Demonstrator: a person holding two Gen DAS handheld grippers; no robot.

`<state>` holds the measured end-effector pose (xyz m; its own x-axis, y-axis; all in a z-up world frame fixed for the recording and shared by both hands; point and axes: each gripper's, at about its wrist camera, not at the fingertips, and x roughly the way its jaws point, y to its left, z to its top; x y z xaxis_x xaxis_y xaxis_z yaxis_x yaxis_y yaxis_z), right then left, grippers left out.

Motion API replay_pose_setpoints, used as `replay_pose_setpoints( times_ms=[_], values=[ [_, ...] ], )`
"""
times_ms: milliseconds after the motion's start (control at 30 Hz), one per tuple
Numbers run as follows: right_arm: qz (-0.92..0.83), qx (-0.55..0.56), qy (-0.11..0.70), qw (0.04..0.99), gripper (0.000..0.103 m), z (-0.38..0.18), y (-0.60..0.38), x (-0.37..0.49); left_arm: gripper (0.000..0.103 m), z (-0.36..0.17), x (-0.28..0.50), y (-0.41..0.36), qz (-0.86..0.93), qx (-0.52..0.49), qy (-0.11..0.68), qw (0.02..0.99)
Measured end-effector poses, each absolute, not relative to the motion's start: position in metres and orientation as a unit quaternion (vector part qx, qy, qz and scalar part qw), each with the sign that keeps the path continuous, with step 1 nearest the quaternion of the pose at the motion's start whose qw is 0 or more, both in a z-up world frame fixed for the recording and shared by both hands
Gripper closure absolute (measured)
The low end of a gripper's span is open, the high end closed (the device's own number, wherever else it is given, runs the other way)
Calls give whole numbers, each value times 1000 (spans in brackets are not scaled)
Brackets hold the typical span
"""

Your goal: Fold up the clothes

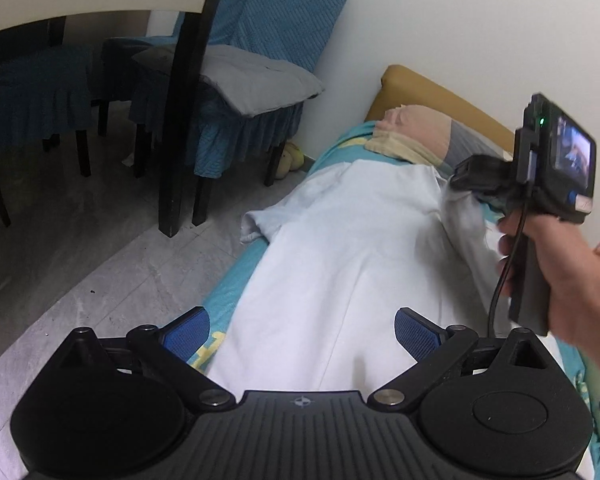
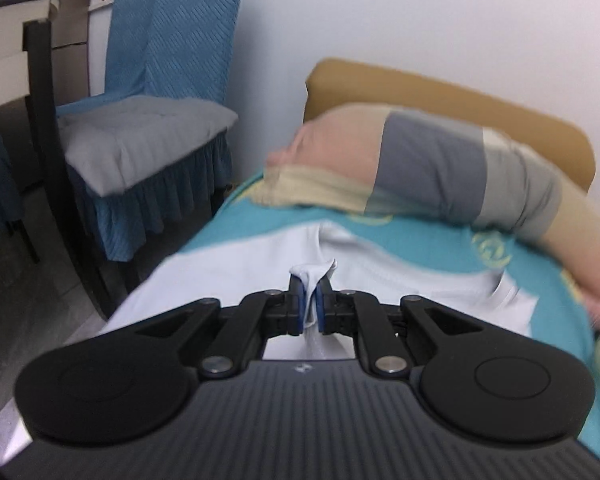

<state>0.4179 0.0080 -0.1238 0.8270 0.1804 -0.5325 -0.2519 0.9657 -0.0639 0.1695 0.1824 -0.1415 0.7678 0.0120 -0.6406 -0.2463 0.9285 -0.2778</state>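
A white T-shirt lies spread along a bed with a teal sheet. My left gripper is open and empty, its blue pads apart above the shirt's near end. My right gripper is shut on a bunch of the white shirt, pinched between its blue pads. In the left wrist view the right gripper holds the shirt's right sleeve lifted off the bed. The left sleeve hangs over the bed's left edge.
Folded beige and grey cloth lies at the head of the bed against a mustard headboard. A chair with blue cover and grey cushion and a dark table leg stand left of the bed on grey floor.
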Motion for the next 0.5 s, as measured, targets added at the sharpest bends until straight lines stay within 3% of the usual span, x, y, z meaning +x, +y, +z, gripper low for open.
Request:
replay_pose_setpoints(
  times_ms=[33, 67, 133, 400, 500],
  values=[
    [115, -60, 276, 952, 70, -131, 6, 418, 3, -145, 171, 183, 69, -177, 336, 922],
    [117, -55, 278, 952, 41, -135, 2, 417, 3, -147, 172, 183, 68, -178, 339, 921],
    [118, -48, 273, 954, 18, -133, -9, 410, 4, -153, 175, 185, 67, -180, 345, 919],
    [126, 29, 278, 952, 19, -84, -73, 308, 5, -147, 163, 168, 45, -164, 340, 925],
    [114, 57, 287, 949, 19, -64, -100, 245, 15, -139, 146, 156, 28, -147, 340, 928]
  ],
)
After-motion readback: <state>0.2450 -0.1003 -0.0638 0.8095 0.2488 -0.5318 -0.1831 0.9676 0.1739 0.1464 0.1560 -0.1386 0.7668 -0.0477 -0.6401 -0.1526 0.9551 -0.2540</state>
